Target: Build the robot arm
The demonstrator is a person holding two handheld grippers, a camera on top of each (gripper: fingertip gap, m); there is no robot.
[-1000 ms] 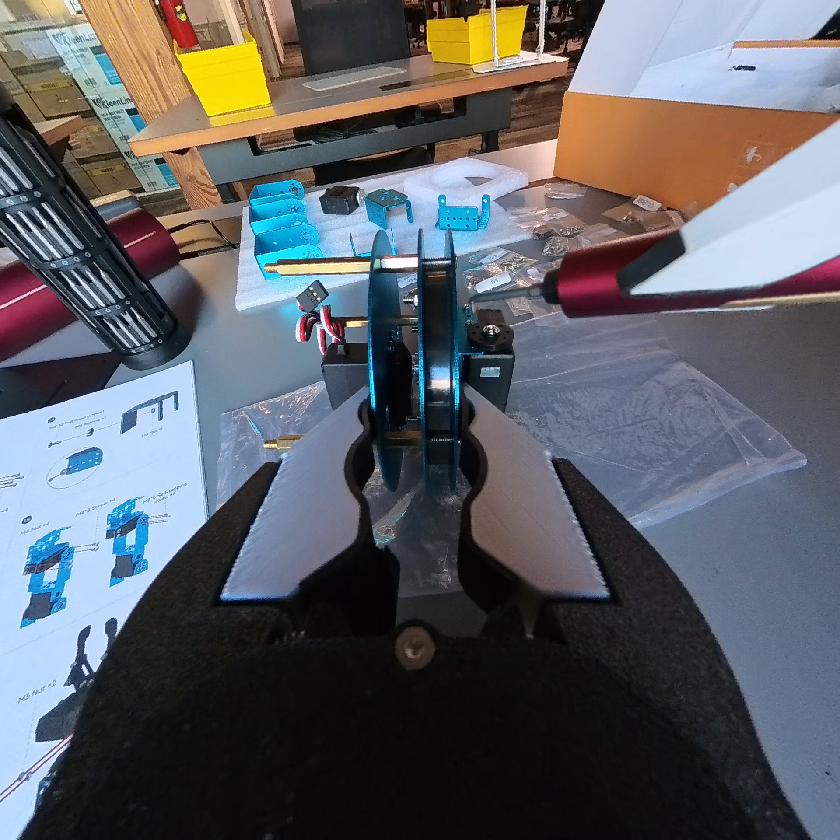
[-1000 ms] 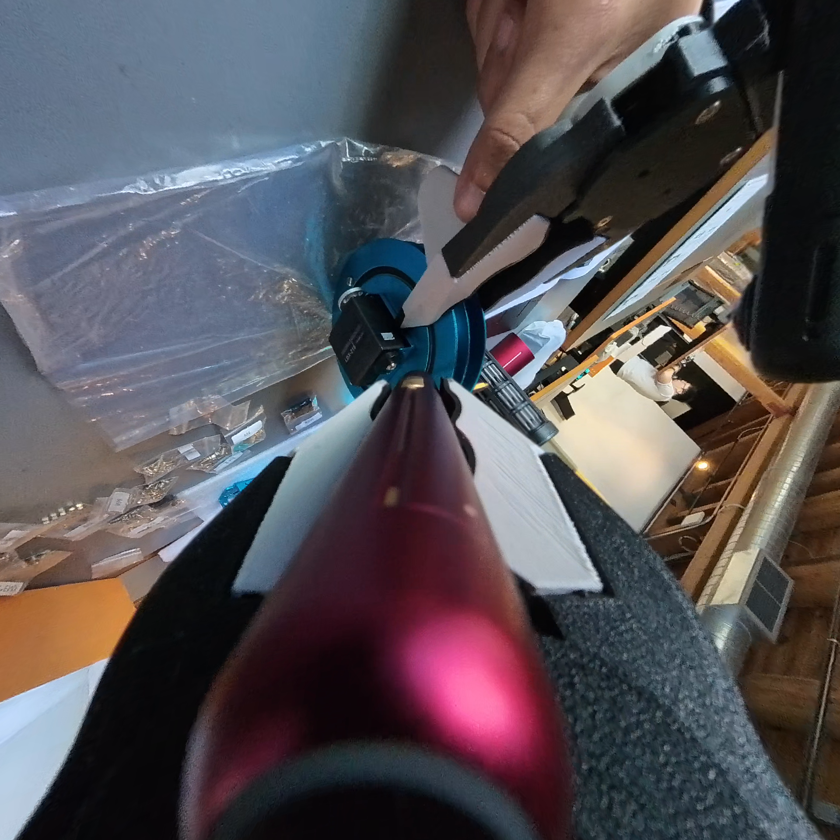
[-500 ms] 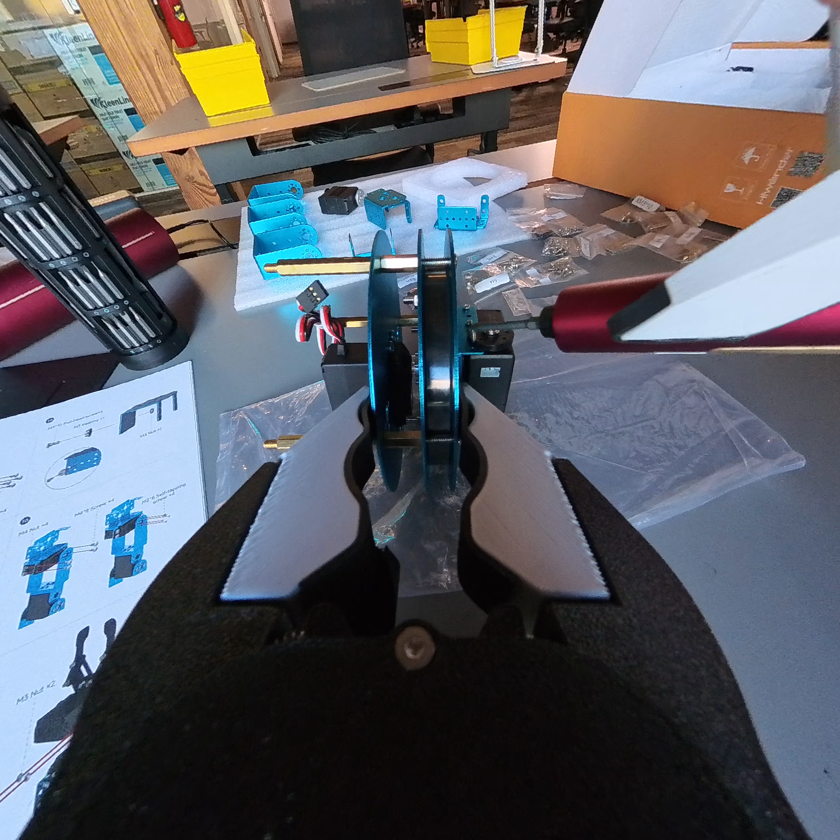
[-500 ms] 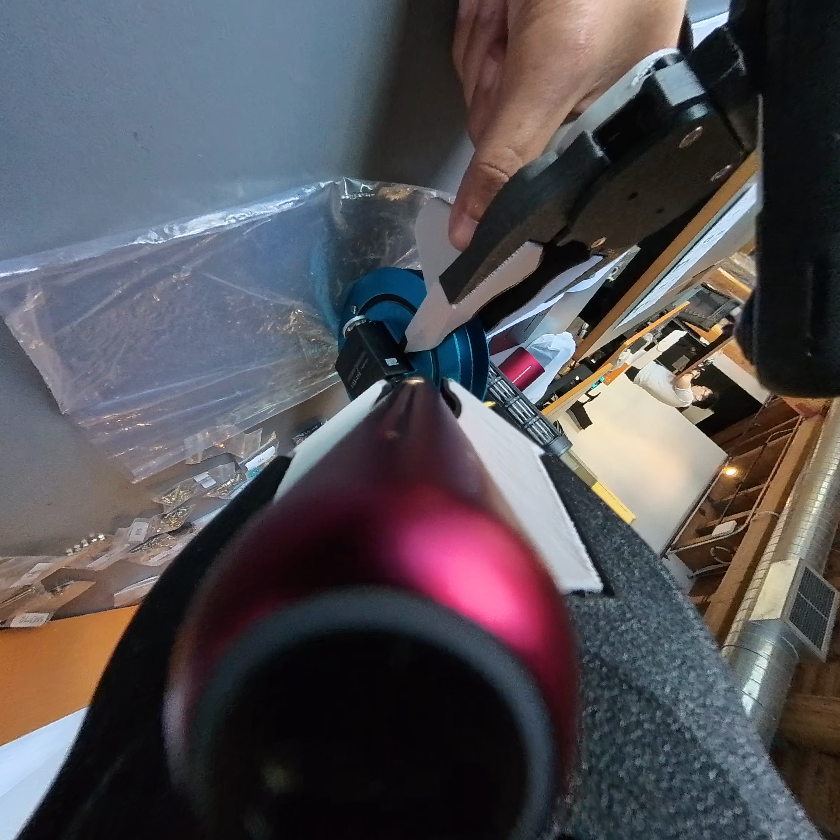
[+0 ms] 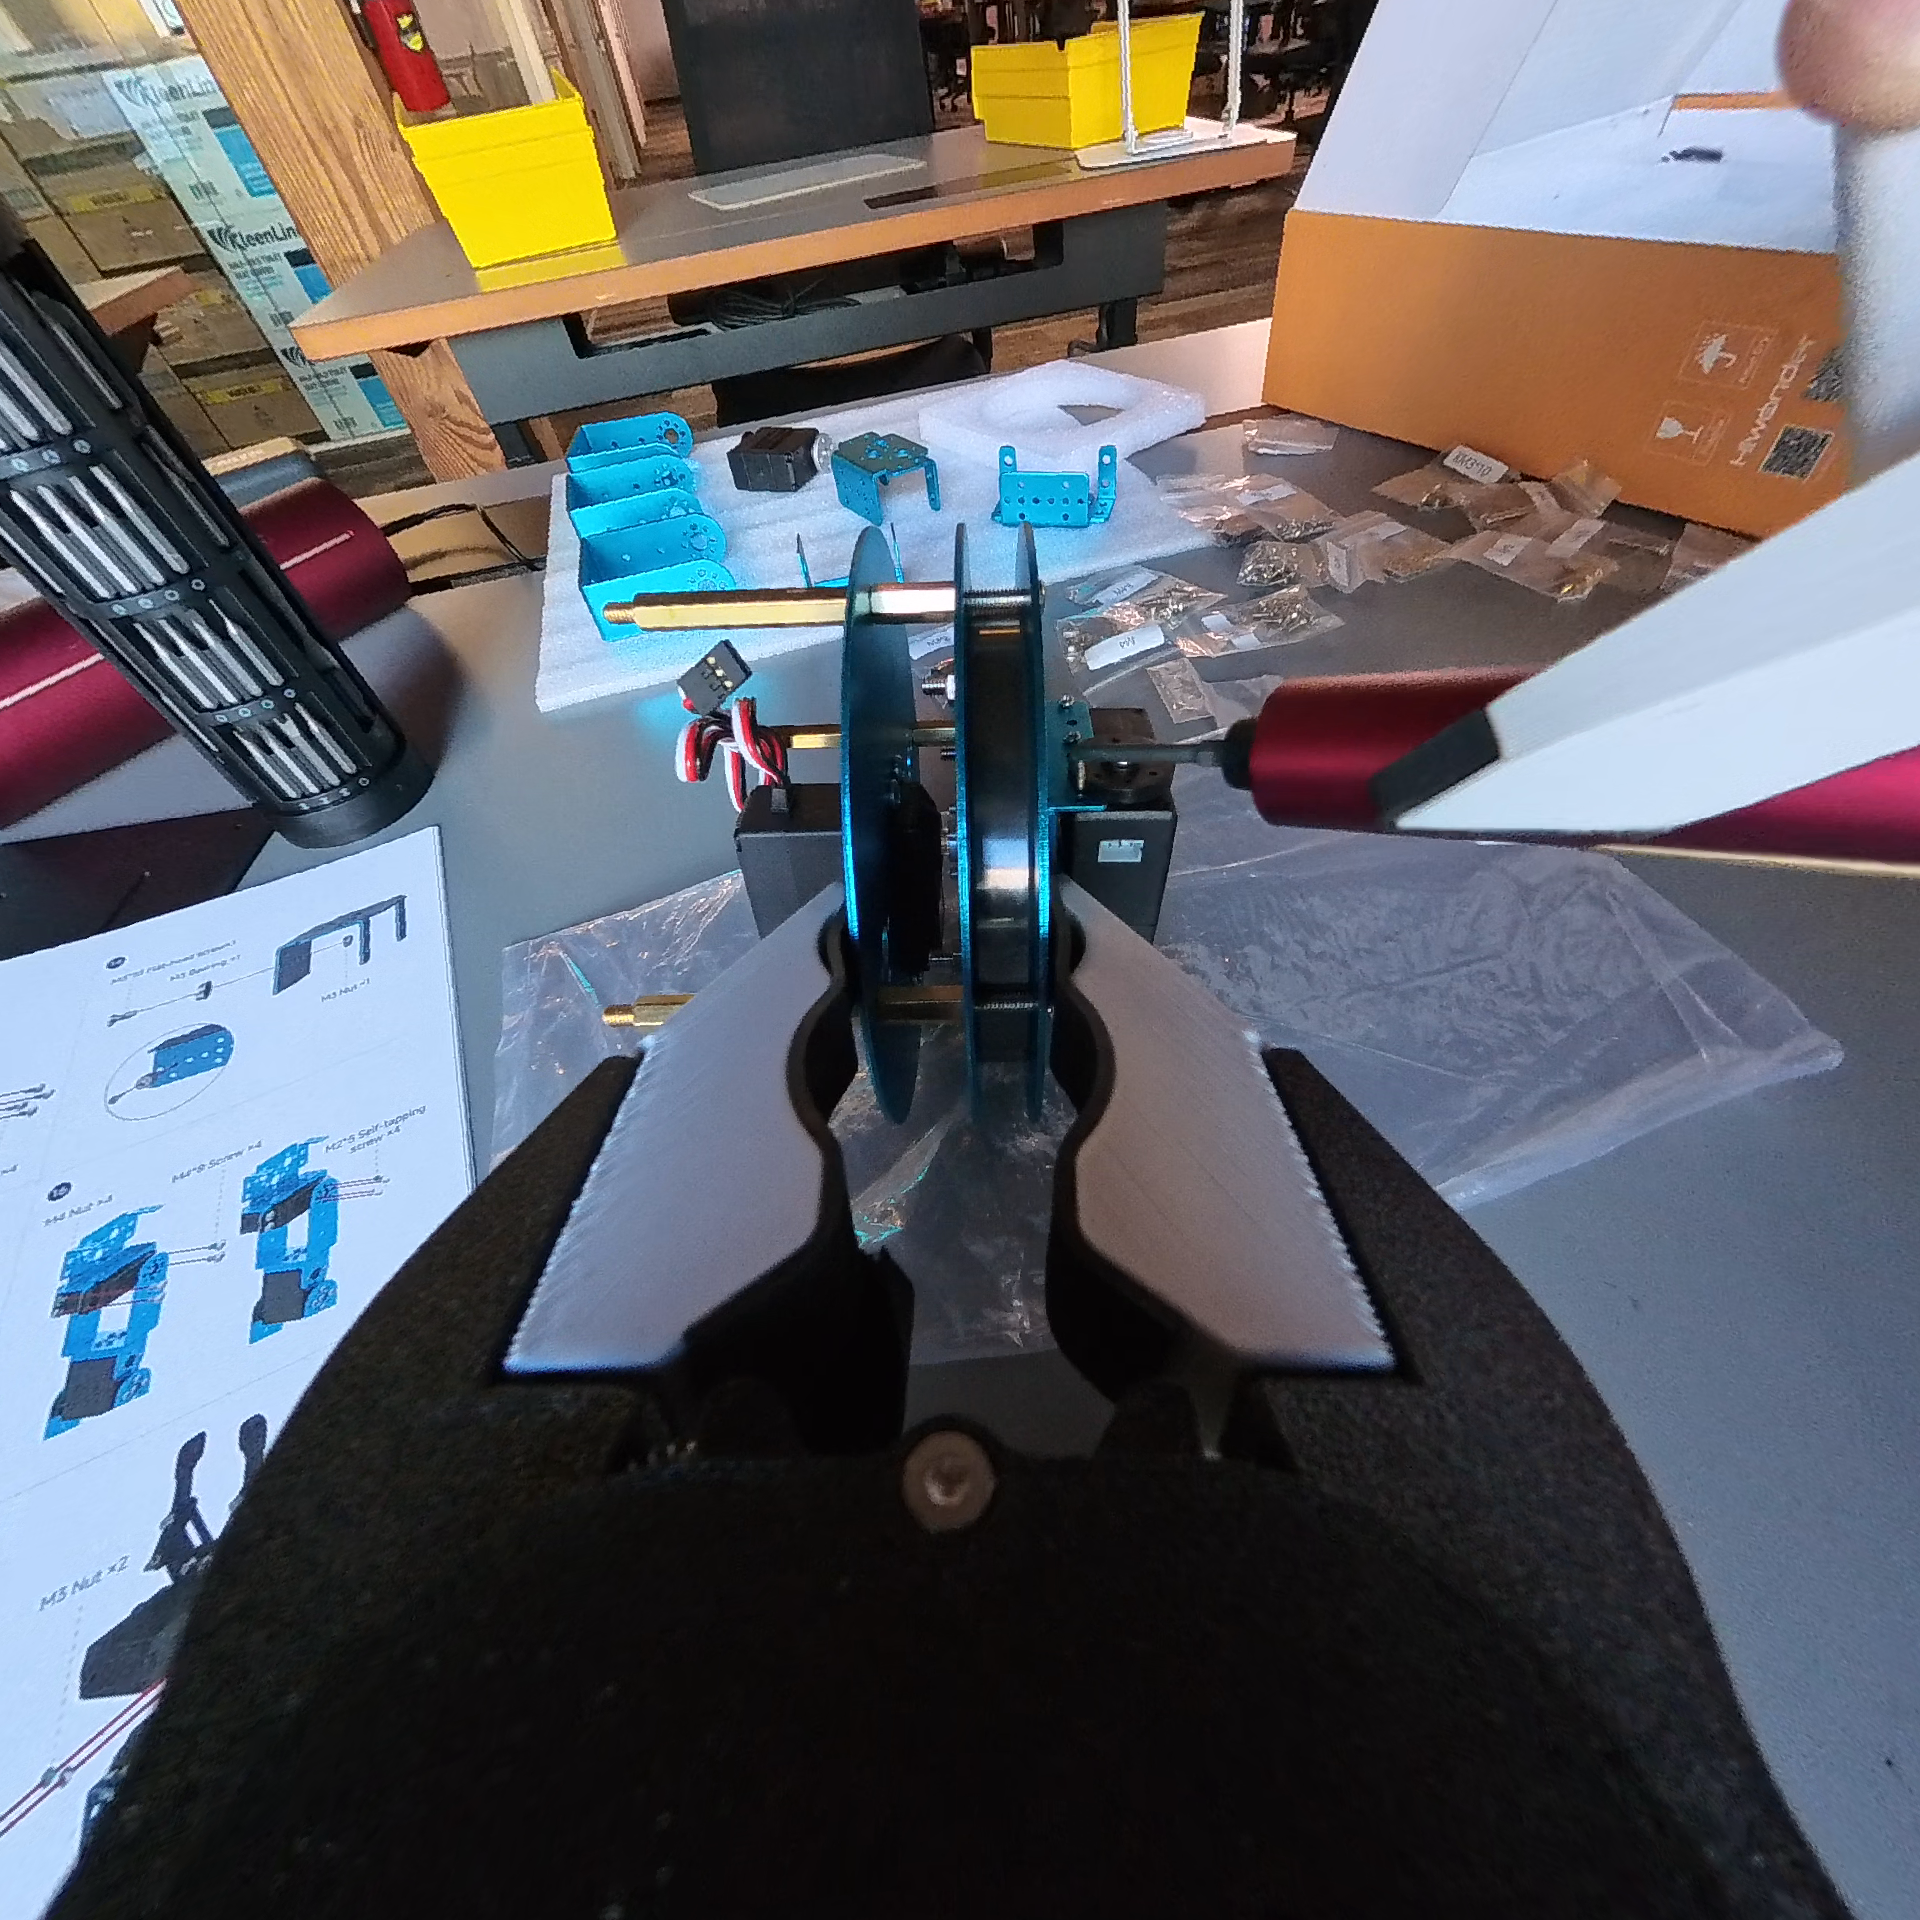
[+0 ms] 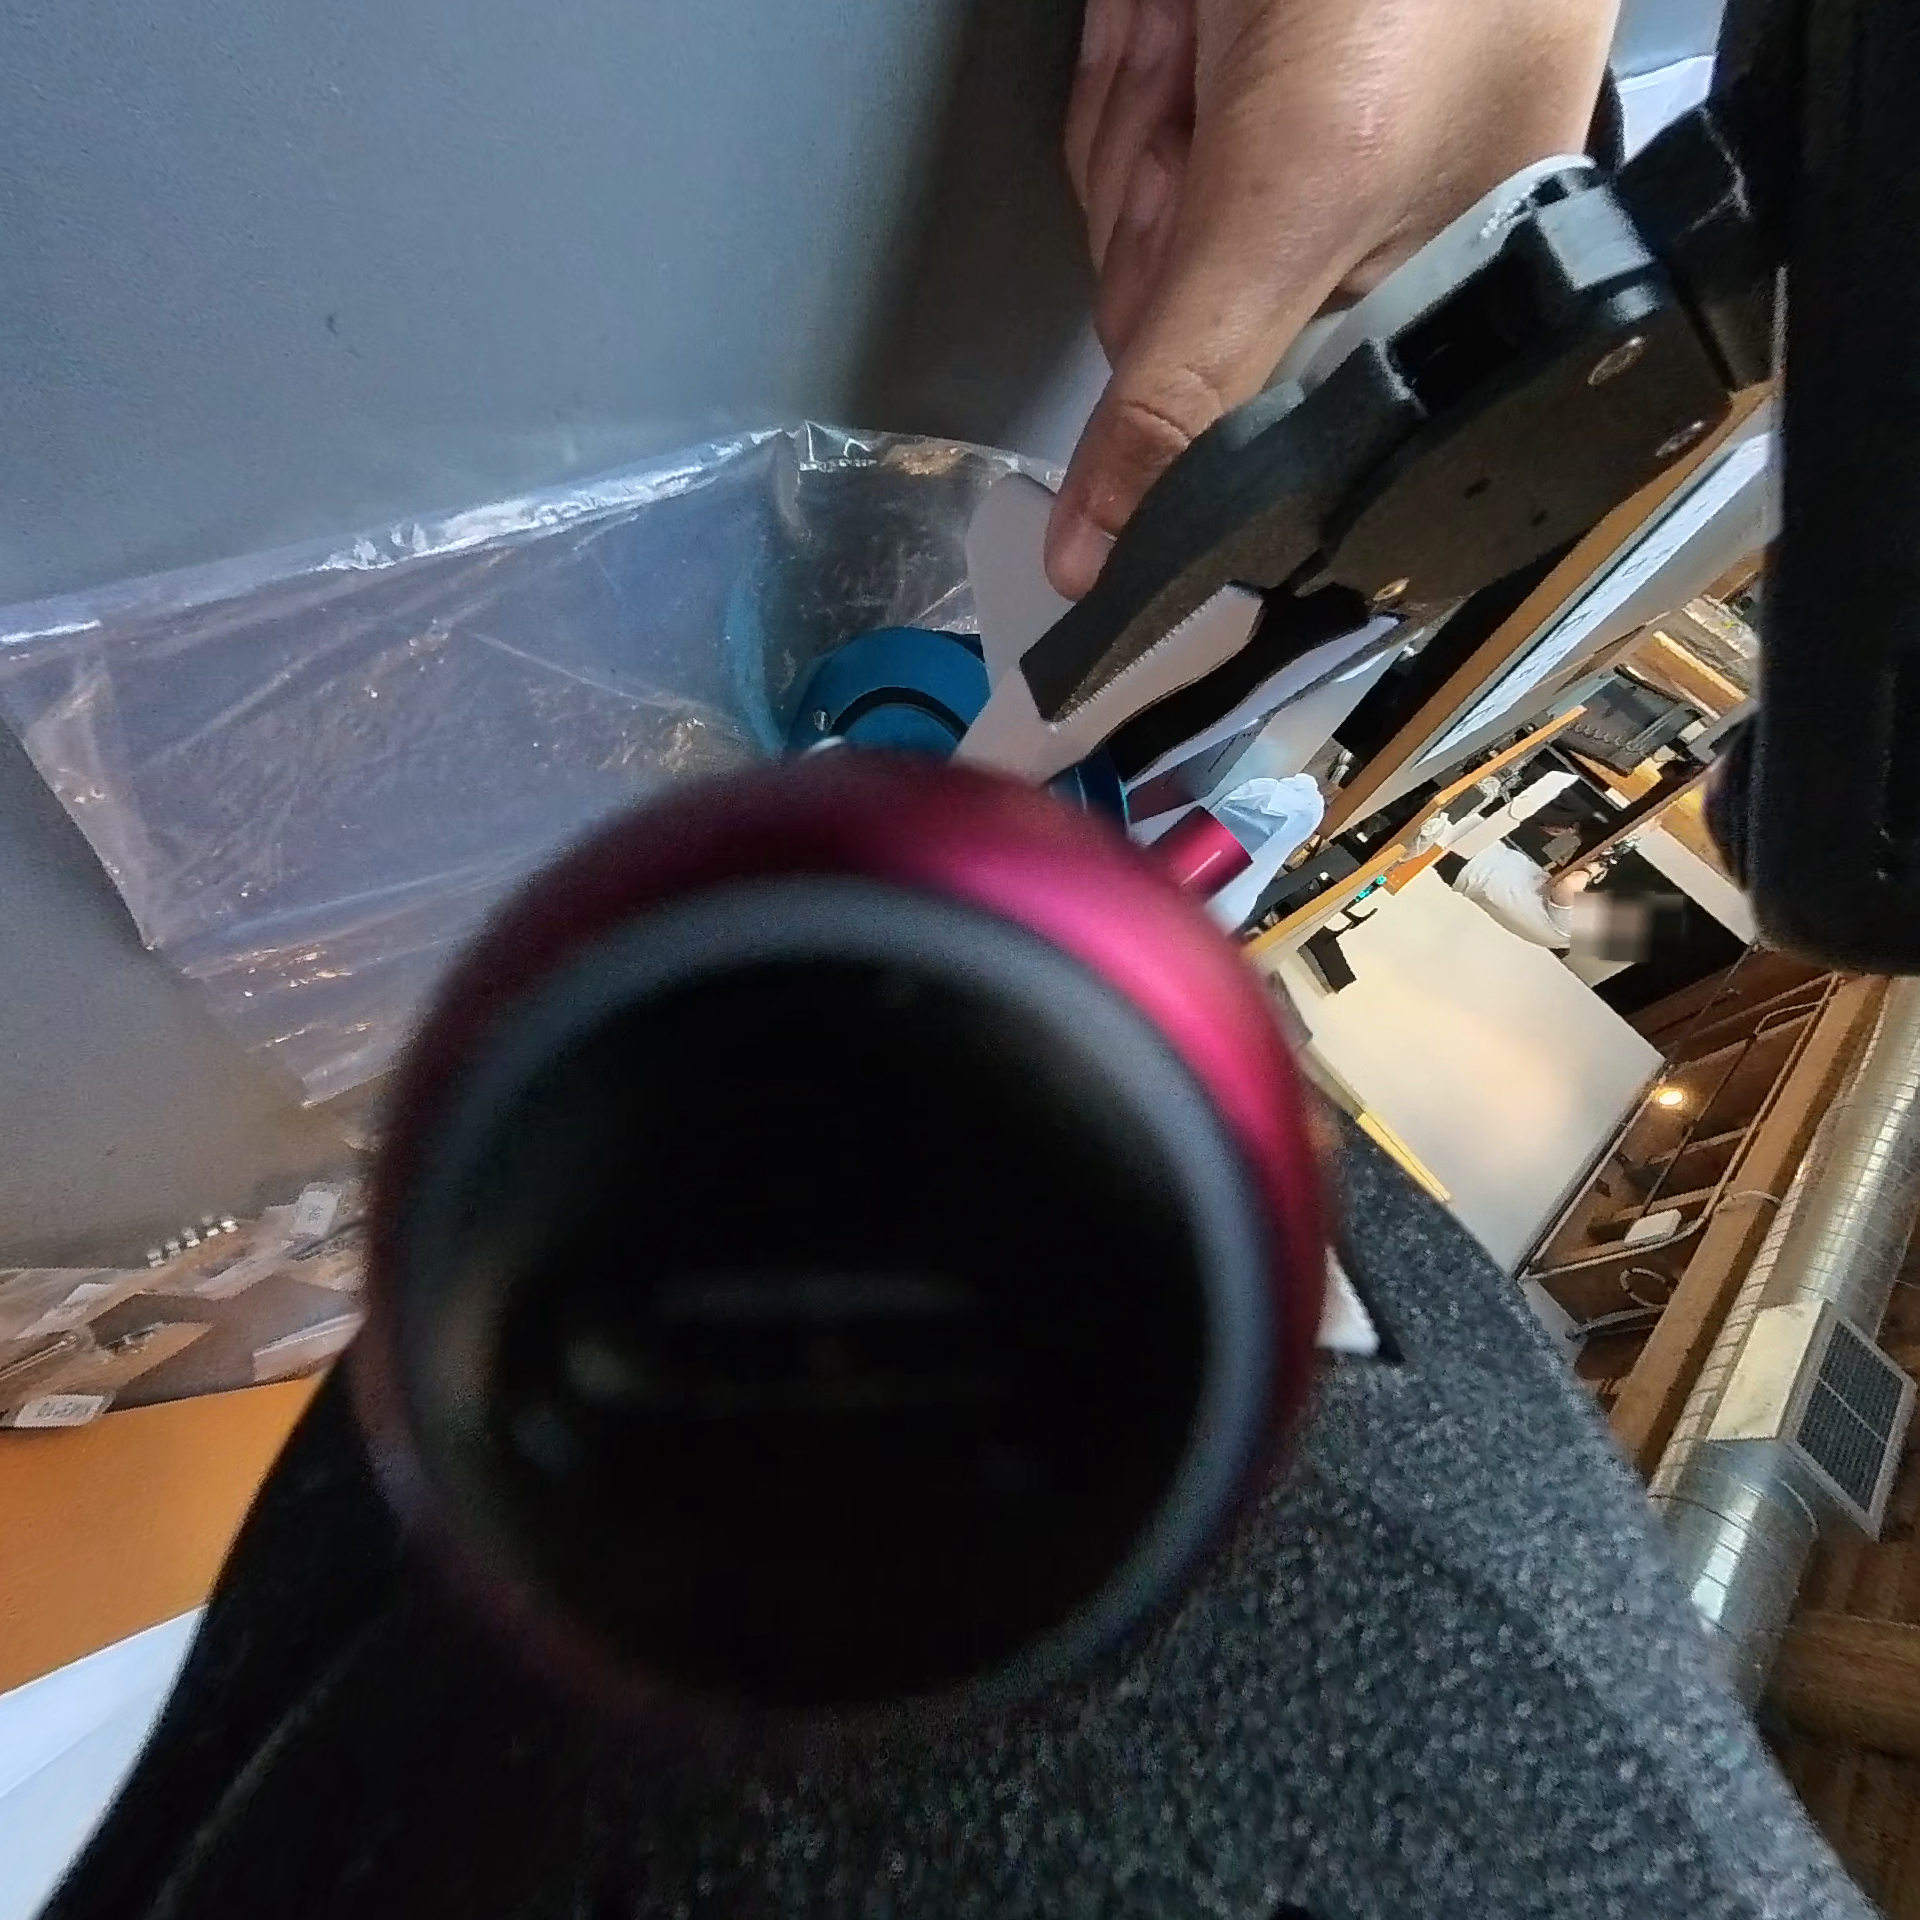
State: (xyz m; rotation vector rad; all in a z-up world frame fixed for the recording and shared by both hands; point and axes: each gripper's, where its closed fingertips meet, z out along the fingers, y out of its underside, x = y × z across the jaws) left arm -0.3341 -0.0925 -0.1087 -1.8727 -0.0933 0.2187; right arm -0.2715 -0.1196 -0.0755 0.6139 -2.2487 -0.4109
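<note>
My left gripper (image 5: 951, 935) is shut on a blue two-disc assembly (image 5: 992, 790) with brass standoffs and a black servo, holding it on edge over a clear plastic bag (image 5: 1455, 987). My right gripper (image 5: 1475, 748) is shut on a red screwdriver (image 5: 1351, 753). Its bit (image 5: 1143, 755) lies level and touches the small blue bracket on the assembly's right face. In the right wrist view the screwdriver's rear end (image 6: 831, 1299) fills the middle and hides my fingertips. Beyond it show the blue disc (image 6: 894, 675), the left gripper (image 6: 1143, 644) and a hand (image 6: 1299, 208).
A printed instruction sheet (image 5: 208, 1143) lies at left, with a black cylindrical rack (image 5: 187, 644) behind it. A white foam sheet (image 5: 665, 665) holds blue brackets. Small bags of screws (image 5: 1299, 592) lie before an orange cardboard box (image 5: 1538, 343).
The screwdriver has come down and levelled, its bit moving from above the servo onto the bracket. In the right wrist view it tilted until its rear end faces the camera. The left gripper stayed still.
</note>
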